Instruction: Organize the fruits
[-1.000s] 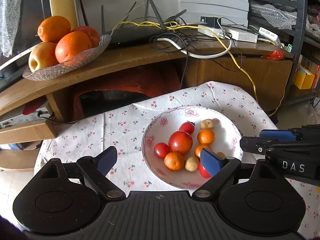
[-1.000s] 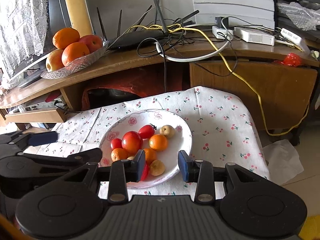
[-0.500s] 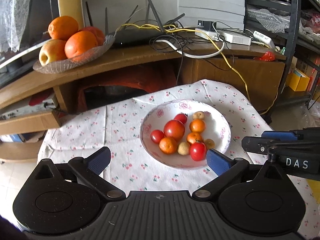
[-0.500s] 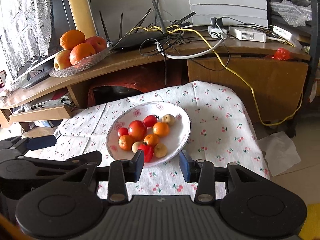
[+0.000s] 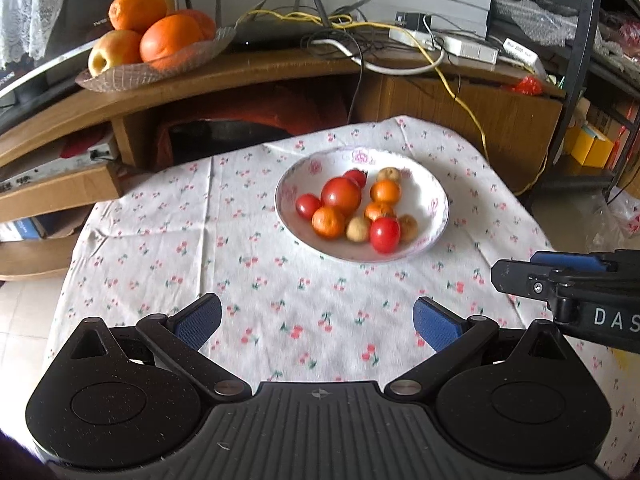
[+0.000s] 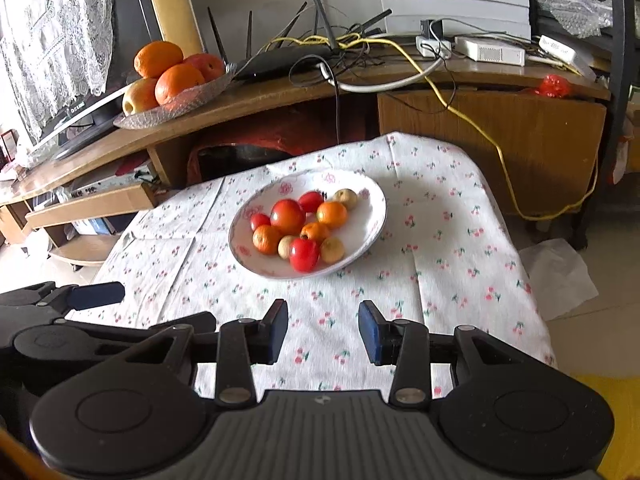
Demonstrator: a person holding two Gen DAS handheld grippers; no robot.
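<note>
- My left hand-held gripper (image 5: 316, 318) is spread wide and empty above the cherry-print cloth (image 5: 248, 280); my right hand-held gripper (image 6: 323, 330) is parted too, holding nothing.
- The white bowl (image 5: 434, 204) of small fruits (image 5: 342, 196) sits mid-counter, ahead of both.
- Only my right view shows crumpled paper (image 6: 556, 276) on the floor.
- The fruits are round; I can tell no long axis.

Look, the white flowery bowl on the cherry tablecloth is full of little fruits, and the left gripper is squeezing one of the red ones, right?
Not quite. The left gripper is open and holds nothing; it hangs over the cherry tablecloth, short of the bowl. The left wrist view shows this. The rest is right: the little fruits, like the red one, all lie in the bowl.
</note>
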